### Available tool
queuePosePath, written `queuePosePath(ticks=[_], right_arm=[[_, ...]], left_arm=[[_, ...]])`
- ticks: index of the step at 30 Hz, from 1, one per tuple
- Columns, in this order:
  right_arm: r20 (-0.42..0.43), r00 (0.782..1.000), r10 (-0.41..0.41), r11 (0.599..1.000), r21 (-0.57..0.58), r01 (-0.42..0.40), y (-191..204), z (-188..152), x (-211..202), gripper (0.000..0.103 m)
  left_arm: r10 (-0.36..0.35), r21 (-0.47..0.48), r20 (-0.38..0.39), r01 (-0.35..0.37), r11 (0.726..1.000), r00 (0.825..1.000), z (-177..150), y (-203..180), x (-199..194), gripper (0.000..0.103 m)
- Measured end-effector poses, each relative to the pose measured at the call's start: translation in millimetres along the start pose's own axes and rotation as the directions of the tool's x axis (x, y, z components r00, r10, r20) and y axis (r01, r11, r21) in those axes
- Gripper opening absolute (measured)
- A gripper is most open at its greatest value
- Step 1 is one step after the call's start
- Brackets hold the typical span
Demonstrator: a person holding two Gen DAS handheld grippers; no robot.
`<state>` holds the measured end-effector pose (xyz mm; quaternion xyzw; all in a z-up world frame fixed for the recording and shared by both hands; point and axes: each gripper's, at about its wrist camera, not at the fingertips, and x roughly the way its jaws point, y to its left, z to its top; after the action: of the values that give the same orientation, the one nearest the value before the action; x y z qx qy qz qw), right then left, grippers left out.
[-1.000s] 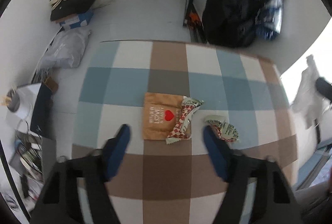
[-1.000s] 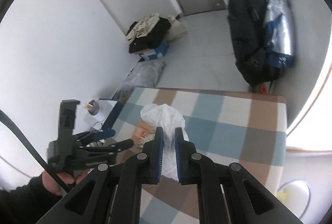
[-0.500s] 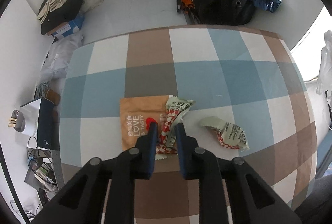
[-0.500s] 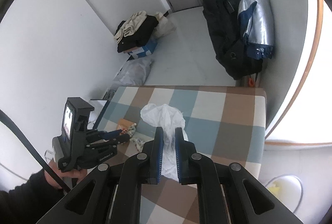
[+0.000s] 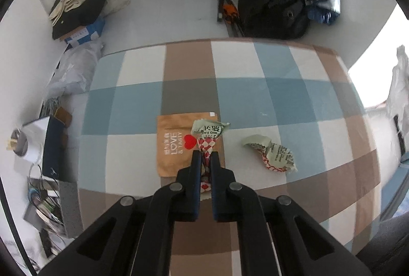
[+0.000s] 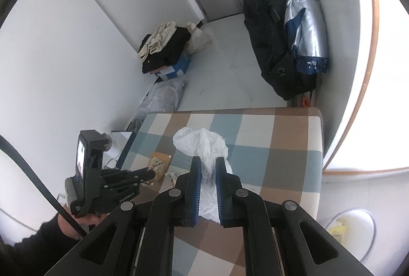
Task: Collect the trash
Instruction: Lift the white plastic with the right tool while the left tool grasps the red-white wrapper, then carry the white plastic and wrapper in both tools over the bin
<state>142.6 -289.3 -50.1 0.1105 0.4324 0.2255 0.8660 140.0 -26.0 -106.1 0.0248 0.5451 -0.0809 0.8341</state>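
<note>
Left gripper [image 5: 205,157] tilted steeply down, jaws clamped together; right gripper [image 6: 207,163] angled down, jaws nearly closed.

White bag [image 5: 398,86] cropped at edge

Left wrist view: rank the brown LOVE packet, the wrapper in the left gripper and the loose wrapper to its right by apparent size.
1. Brown LOVE packet, clearly largest.
2 and 3. The loose wrapper and the red-checked wrapper look alike; the left gripper, shut on the latter, hides part of it, so no ranking.

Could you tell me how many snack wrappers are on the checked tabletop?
3: a brown pouch lying flat, a red-checked wrapper overlapping its right edge, pinched by the left tongs, and a crumpled green wrapper farther right.
</note>
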Motion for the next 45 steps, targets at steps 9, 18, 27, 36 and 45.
queuePosePath(ticks=[9,18,27,36,45], right_arm=[[0.046,0.999,-0.013,0.997,0.083,0.009,1.0,-23.1,-29.6,0.01],[0.055,0.998,-0.016,0.994,0.109,0.01,15.9,-63.9,-56.6,0.01],[0.071,0.997,-0.01,0.995,0.103,0.003,33.8,-84.8,-65.8,0.011],[0.21,0.977,0.023,0.99,0.134,-0.052,50.6,-95.2,-108.9,0.011],[0.32,0.947,0.016,0.976,0.203,-0.085,38.6,-107.5,-157.2,0.012]], left_arm=[[-0.135,-0.038,0.07,0.138,0.99,0.988,-5.3,2.4,-30.4,0.003],[-0.226,-0.028,0.098,0.229,0.973,0.969,-21.9,-2.0,-67.3,0.002],[-0.265,-0.036,0.119,0.27,0.962,0.957,-56.0,-0.4,-90.3,0.002],[-0.31,0.037,0.148,0.308,0.951,0.939,-51.8,-31.2,-116.1,0.002],[-0.351,0.119,0.185,0.333,0.935,0.918,-34.9,-77.1,-143.3,0.002]])
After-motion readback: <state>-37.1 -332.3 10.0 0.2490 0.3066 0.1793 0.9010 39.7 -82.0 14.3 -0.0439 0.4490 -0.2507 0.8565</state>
